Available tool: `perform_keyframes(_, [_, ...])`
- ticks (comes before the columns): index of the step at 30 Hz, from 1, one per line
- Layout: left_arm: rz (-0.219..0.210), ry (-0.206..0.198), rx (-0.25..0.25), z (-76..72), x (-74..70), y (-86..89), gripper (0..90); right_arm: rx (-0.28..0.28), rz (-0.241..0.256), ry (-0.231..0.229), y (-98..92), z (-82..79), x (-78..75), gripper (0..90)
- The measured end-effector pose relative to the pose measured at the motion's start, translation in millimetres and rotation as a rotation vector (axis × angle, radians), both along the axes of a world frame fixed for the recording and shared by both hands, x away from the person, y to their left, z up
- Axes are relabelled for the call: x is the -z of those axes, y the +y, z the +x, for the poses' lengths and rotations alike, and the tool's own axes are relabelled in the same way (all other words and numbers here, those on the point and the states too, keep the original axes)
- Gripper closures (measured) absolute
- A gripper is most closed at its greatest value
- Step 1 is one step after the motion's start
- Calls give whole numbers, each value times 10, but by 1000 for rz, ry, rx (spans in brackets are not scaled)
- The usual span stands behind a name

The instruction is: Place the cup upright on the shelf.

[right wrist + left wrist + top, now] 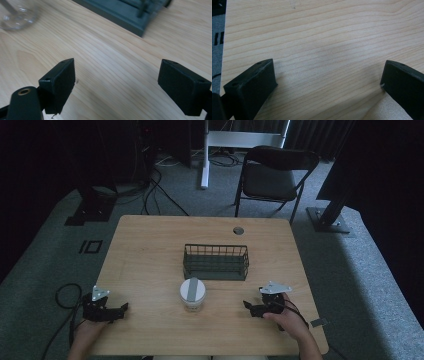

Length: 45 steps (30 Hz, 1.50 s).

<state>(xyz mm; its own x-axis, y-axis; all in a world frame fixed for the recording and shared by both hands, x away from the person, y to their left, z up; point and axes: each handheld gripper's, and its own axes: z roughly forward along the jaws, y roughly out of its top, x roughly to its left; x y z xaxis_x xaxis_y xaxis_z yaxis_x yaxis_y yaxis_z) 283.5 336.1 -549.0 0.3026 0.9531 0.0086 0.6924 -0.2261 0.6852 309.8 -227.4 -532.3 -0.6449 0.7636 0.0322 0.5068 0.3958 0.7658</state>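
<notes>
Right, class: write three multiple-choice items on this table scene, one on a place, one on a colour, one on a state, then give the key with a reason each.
1. Where does the clear glass jar with the white lid stand?
A. inside the basket
B. on the table, just in front of the basket
C. on the chair

2. What colour is the wire mesh basket?
A. dark green
B. red
C. white

3. How is the right claw?
A. shut on the jar
B. shut on nothing
C. open

Key:
1 B, the high view shows the jar on the light wooden table, apart from the basket's near wall.
2 A, its wires and base look dark green.
3 C, the right gripper view shows bare wood between its jaws, which stand wide apart.
</notes>
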Motion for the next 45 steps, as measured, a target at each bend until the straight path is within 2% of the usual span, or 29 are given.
perform_keyframes(4, [0,0,2,0,0,1,1,-45,33,-20,175,17,-33,143])
perform_keyframes(11, [0,0,2,0,0,2,0,-111,53,-34,371,30,-78,143])
perform_keyframes(16, [0,0,2,0,0,1,0,-149,66,-37,498,26,-85,149])
perform_keyframes(19, [0,0,2,0,0,1,0,-152,68,-39,525,25,-84,149])
perform_keyframes(20, [0,0,2,0,0,1,0,-172,72,-29,598,20,-71,149])
perform_keyframes(23, [0,0,2,0,0,1,1,-199,84,-31,656,14,-65,149])
perform_keyframes(25, [0,0,2,0,0,1,1,-230,99,-46,737,5,-68,149])
perform_keyframes(30, [0,0,2,0,0,2,1,-287,119,-50,880,-12,-62,149])
perform_keyframes(45, [0,0,4,1,0,3,0,-380,148,-54,1231,-3,-43,148])
